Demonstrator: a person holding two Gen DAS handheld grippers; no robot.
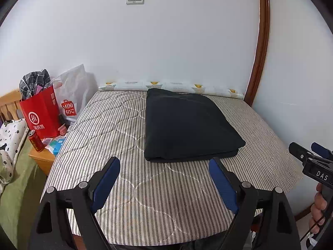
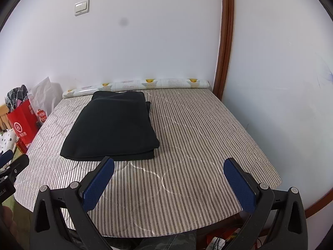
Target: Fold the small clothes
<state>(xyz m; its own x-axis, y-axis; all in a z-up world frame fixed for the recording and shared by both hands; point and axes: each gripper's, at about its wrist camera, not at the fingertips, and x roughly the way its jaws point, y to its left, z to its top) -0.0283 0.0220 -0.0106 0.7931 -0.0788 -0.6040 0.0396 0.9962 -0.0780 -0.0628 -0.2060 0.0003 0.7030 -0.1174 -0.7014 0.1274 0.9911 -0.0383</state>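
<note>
Currently, a folded black garment (image 1: 190, 125) is being left lying flat on the striped quilted surface (image 1: 129, 137), toward twelve o'clock of the left gripper (image 1: 164, 184) and toward eleven o'clock of the right gripper (image 2: 169, 184), touched by neither. Both grippers are being held over the near part of the surface with their blue-padded jaws spread wide and nothing caught between them. At about nine o'clock in the left wrist view, a red paper bag (image 1: 41, 114) and a white shopping bag (image 1: 72, 95) are being kept beside the surface, with a red can (image 1: 35, 141) just before them.
</note>
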